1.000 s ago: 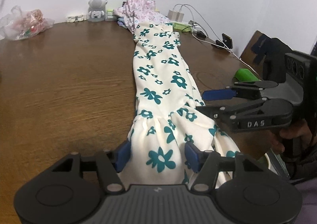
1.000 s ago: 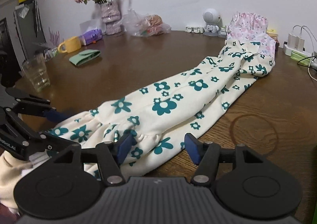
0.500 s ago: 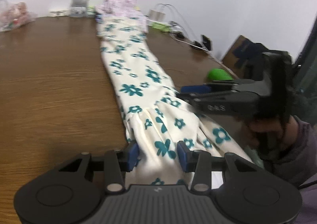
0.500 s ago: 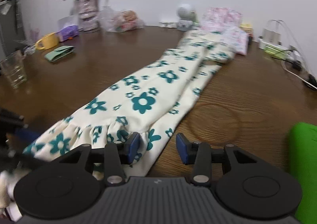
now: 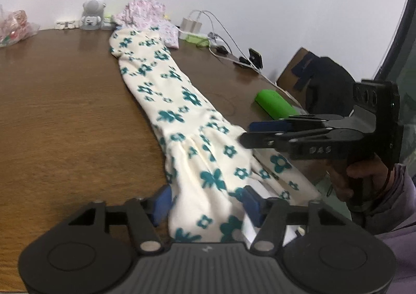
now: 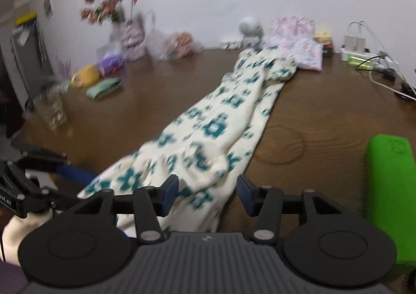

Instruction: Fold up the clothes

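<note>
The cream dress with teal flowers [image 5: 182, 122] lies lengthwise as a long narrow strip on the brown wooden table [image 5: 65, 112], its bodice end far off against a pink floral garment [image 5: 148, 15] near the wall, its gathered hem end at the near table edge, where it appears to droop over the rim. Left gripper [image 5: 205, 201]: jaws opening slightly, hem fabric bunched between the blue pads and filling the gap; whether the pads press on the cloth cannot be told. Right gripper [image 6: 208, 191]: jaws likewise opening slightly, the right-hand hem corner between them, with visible clearance on the right pad's side, so it reads as spread around the cloth, not pinching. Both tools sit at the two hem corners, probably so the hem can be lifted evenly and carried toward the bodice for a half fold. Room for that move: bare table to the left of the dress, wide and free. To the right, a green object [image 6: 387, 179] lies near the right gripper, and chargers with cables [image 5: 215, 33] line the far right edge. A yellow mug [image 6: 87, 78], a glass [image 6: 52, 109] and a flower vase [image 6: 130, 33] stand well apart on the far left. Right-wrist view is motion-blurred.
</note>
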{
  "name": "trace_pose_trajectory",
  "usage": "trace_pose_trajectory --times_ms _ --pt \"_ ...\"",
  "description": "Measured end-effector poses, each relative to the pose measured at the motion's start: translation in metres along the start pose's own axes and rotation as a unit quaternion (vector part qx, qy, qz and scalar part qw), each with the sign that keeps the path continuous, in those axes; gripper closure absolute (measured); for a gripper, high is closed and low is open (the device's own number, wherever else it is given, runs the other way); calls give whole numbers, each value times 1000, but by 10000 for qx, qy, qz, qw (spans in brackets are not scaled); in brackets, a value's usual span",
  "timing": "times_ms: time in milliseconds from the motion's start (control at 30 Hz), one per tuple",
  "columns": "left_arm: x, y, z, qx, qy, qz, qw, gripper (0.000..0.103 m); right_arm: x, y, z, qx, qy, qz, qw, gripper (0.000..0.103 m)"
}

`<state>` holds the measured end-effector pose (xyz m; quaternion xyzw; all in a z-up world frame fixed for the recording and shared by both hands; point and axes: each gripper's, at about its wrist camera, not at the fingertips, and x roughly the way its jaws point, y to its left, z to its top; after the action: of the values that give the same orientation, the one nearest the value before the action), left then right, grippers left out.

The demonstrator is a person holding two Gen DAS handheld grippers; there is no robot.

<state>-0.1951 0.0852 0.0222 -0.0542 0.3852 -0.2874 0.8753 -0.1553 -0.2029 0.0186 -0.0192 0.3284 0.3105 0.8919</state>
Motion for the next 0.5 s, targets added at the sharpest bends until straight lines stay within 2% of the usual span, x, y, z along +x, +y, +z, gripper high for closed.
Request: trace_pose_trajectory --times_ms 33,67,167,200,267,300,367,433,500 --pt "1 -2 -1 -5 42 -23 10000 69 1 6 -1 -76 40 0 10000 70" --pt "1 -4 -2 2 54 -13 10000 70 -2 11 -3 -137 36 13 9999 73" --pt "-3 -8 -8 82 64 -65 9999 67 -16 22 -7 -300 14 317 9990 75" --pt "-5 -9 -10 128 65 -92 9999 65 -21 24 -9 -331 12 429 9985 73" --pt "-11 -12 -16 286 33 -147 9995 50 -31 26 -13 -445 -31 599 9972 57" --pt "-15 -14 -21 415 -8 -156 9990 47 -39 27 -17 -600 -123 679 9958 49" --pt "-22 -18 -33 799 -107 -91 9967 40 -57 29 -27 -984 -340 807 9913 43" --pt "-26 -21 -45 1167 -139 79 9930 37 -75 33 -41 -1530 -546 889 9827 24" --pt "-26 -25 -54 1490 -102 261 9884 37 -88 36 -56 -2127 -567 796 9722 20"
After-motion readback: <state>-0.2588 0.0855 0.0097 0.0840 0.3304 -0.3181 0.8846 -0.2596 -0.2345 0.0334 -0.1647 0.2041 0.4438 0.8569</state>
